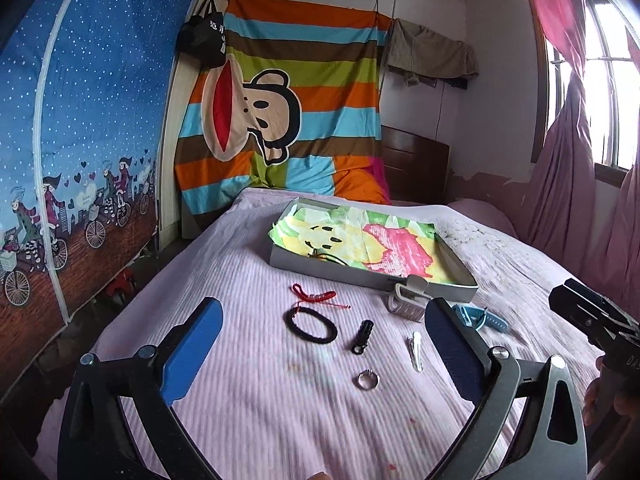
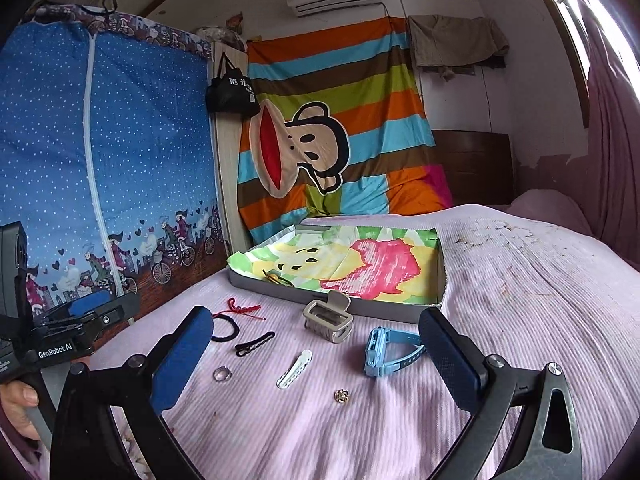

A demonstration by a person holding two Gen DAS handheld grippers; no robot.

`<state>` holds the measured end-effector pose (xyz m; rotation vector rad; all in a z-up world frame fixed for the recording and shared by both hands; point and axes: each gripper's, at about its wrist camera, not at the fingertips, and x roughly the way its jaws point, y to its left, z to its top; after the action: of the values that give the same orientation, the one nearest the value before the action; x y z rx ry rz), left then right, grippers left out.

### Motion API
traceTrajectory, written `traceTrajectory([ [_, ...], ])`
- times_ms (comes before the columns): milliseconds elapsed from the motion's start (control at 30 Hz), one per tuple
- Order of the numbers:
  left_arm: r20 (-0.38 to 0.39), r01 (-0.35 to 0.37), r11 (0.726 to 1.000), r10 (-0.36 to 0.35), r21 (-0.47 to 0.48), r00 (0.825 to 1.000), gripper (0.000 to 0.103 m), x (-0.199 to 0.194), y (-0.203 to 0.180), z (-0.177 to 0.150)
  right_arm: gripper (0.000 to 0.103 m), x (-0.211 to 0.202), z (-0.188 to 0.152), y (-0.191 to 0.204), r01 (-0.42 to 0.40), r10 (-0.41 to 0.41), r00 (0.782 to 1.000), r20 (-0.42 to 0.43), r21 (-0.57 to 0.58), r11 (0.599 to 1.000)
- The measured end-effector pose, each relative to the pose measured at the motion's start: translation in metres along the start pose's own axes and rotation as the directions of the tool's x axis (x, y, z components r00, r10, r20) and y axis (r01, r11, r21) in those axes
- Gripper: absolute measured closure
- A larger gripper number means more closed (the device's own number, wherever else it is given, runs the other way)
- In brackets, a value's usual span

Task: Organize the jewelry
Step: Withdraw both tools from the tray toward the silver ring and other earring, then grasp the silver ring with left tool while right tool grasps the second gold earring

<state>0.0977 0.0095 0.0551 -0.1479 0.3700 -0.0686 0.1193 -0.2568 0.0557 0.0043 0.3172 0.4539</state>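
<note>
Both held above the near part of a pink bedspread (image 1: 248, 240), nothing between the pads. Left gripper (image 1: 324, 344) spread wide, blue pads apart over the scattered pieces; right gripper (image 2: 316, 356) likewise spread wide and empty. Seen at the left edge of the right wrist view: the left tool, gripped by a hand (image 2: 18, 408).

Laid out on the bedspread, from left to right: a red cord bracelet (image 1: 314, 294), just nearer than it a black braided bracelet (image 1: 310, 325), then a black hair clip (image 1: 362, 336), a silver ring (image 1: 367, 379) nearest of all, and a white hair clip (image 1: 415, 351). Further right, a grey claw clip (image 2: 329, 318) standing just beside the near wall of the tray, a blue watch (image 2: 386, 354) near the right pad, and a small gold stud (image 2: 343, 396) nearer than the watch.

Beyond them, a shallow grey tray (image 1: 360, 274) lined with a colourful cartoon cloth (image 2: 360, 260), holding one dark corded piece (image 2: 276, 277) at its near left corner. Everything else still outside the tray.
</note>
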Motion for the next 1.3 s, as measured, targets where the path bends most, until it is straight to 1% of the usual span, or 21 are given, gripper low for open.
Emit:
traceTrajectory([
  [100, -0.035, 0.001, 1.000, 0.000, 0.020, 0.999, 0.004, 0.003, -0.001, -0.012, 0.000, 0.003, -0.011, -0.001, 0.002, -0.002, 1.000, -0.024, -0.019, 1.000],
  [200, -0.076, 0.002, 0.999, 0.001, 0.040, 0.997, 0.004, 0.013, -0.002, -0.022, 0.000, 0.012, -0.021, -0.008, -0.006, 0.005, 0.997, -0.072, -0.017, 1.000],
  [267, -0.123, 0.013, 0.998, -0.006, 0.054, 0.992, 0.004, 0.023, -0.002, -0.028, 0.000, 0.022, -0.029, -0.012, -0.015, 0.011, 0.993, -0.118, -0.033, 0.999],
  [367, -0.197, 0.019, 0.997, -0.005, 0.070, 0.980, 0.004, 0.039, -0.001, -0.036, 0.000, 0.038, -0.041, -0.020, -0.036, 0.027, 0.983, -0.181, -0.047, 0.998],
  [433, -0.235, 0.020, 0.996, 0.000, 0.084, 0.972, 0.004, 0.049, -0.002, -0.042, 0.000, 0.050, -0.048, -0.026, -0.040, 0.031, 0.972, -0.233, -0.036, 0.999],
  [500, -0.268, 0.027, 0.995, 0.000, 0.097, 0.963, 0.004, 0.058, -0.003, -0.046, 0.000, 0.060, -0.053, -0.034, -0.058, 0.056, 0.961, -0.273, 0.001, 0.998],
  [567, -0.295, 0.040, 0.993, -0.006, 0.112, 0.955, 0.004, 0.067, -0.005, -0.050, 0.000, 0.072, -0.057, -0.040, -0.073, 0.081, 0.942, -0.326, 0.037, 0.997],
  [633, -0.320, 0.059, 0.990, -0.015, 0.128, 0.947, 0.004, 0.075, -0.008, -0.054, 0.001, 0.082, -0.062, -0.043, -0.108, 0.126, 0.923, -0.364, 0.069, 0.992],
  [667, -0.329, 0.069, 0.989, -0.022, 0.130, 0.944, 0.004, 0.079, -0.009, -0.055, 0.004, 0.086, -0.064, -0.043, -0.118, 0.137, 0.913, -0.384, 0.073, 0.990],
  [733, -0.348, 0.087, 0.988, -0.037, 0.128, 0.937, 0.005, 0.086, -0.010, -0.057, 0.018, 0.094, -0.068, -0.043, -0.141, 0.160, 0.896, -0.413, 0.077, 0.987],
  [767, -0.357, 0.095, 0.988, -0.044, 0.125, 0.933, 0.005, 0.090, -0.011, -0.057, 0.021, 0.098, -0.070, -0.043, -0.146, 0.166, 0.889, -0.427, 0.080, 0.986],
  [800, -0.368, 0.103, 0.987, -0.051, 0.122, 0.929, 0.008, 0.094, -0.012, -0.058, 0.024, 0.101, -0.071, -0.044, -0.150, 0.171, 0.883, -0.437, 0.081, 0.985],
  [867, -0.394, 0.124, 0.985, -0.069, 0.116, 0.916, 0.011, 0.102, -0.014, -0.060, 0.029, 0.107, -0.073, -0.043, -0.166, 0.185, 0.874, -0.450, 0.082, 0.983],
  [933, -0.408, 0.137, 0.984, -0.080, 0.112, 0.909, 0.021, 0.106, -0.014, -0.062, 0.039, 0.111, -0.074, -0.044, -0.171, 0.189, 0.867, -0.460, 0.081, 0.982],
  [967, -0.415, 0.144, 0.984, -0.087, 0.108, 0.906, 0.025, 0.110, -0.014, -0.062, 0.042, 0.114, -0.074, -0.044, -0.171, 0.190, 0.865, -0.465, 0.082, 0.982],
  [1033, -0.425, 0.153, 0.983, -0.098, 0.098, 0.900, 0.036, 0.115, -0.014, -0.064, 0.052, 0.119, -0.075, -0.045, -0.170, 0.190, 0.860, -0.473, 0.087, 0.982],
  [1133, -0.426, 0.168, 0.983, -0.119, 0.079, 0.897, 0.043, 0.120, -0.014, -0.064, 0.060, 0.124, -0.078, -0.045, -0.169, 0.195, 0.856, -0.478, 0.097, 0.981],
  [1300, -0.423, 0.168, 0.984, -0.127, 0.061, 0.897, 0.053, 0.127, -0.015, -0.067, 0.064, 0.128, -0.079, -0.045, -0.185, 0.217, 0.847, -0.486, 0.114, 0.976],
])
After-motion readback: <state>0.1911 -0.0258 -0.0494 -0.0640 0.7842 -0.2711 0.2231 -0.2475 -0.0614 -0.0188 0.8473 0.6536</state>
